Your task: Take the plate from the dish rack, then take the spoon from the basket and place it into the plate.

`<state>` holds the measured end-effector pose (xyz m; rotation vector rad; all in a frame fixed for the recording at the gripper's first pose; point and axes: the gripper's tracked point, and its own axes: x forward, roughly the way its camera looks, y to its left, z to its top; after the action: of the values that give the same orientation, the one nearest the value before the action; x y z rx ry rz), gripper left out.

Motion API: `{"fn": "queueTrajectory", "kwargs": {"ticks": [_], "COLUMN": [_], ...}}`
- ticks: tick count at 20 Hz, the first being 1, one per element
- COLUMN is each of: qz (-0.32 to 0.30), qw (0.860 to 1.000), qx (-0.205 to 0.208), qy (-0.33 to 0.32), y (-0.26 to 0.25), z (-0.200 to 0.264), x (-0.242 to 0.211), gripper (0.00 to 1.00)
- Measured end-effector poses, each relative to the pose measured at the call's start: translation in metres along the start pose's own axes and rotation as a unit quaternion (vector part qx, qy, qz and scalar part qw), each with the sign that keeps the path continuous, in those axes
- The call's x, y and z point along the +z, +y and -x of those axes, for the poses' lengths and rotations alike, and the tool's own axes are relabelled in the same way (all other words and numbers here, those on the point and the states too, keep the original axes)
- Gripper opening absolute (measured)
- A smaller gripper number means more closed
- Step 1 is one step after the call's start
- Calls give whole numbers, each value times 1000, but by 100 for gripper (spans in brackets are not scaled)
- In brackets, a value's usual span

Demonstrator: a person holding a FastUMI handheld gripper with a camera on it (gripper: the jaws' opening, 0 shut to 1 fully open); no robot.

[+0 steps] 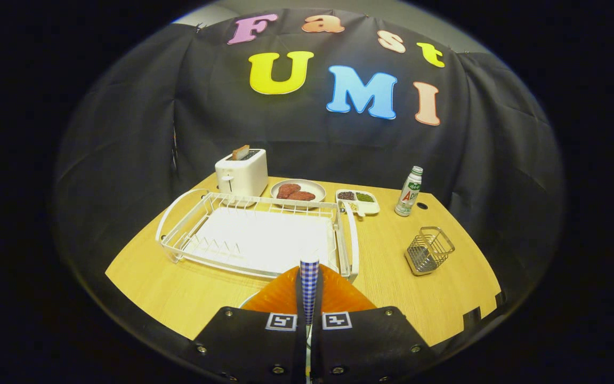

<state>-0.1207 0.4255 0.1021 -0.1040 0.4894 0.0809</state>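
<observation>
The gripper (308, 298) is clenched tight on the spoon (309, 282), whose blue checkered handle sticks up between the two fingers. Just under it, at the near edge of the table (179, 293), a sliver of the plate (248, 300) peeks out. The white dish rack (256, 237) sits just beyond the fingers, and the wire basket (429, 250) is off by the right edge.

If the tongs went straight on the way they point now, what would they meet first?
Probably the near rail of the white dish rack, just beyond the blue-checked spoon handle gripped by the shut tongs over the orange plate. Depth is uncertain.
</observation>
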Motion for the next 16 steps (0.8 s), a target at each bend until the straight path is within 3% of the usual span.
{"fn": "queueTrajectory", "kwargs": {"ticks": [16], "qz": [-15], "qw": [999], "qx": [13], "qy": [50], "y": [-3], "z": [-4], "x": [-43], "gripper": [11]}}
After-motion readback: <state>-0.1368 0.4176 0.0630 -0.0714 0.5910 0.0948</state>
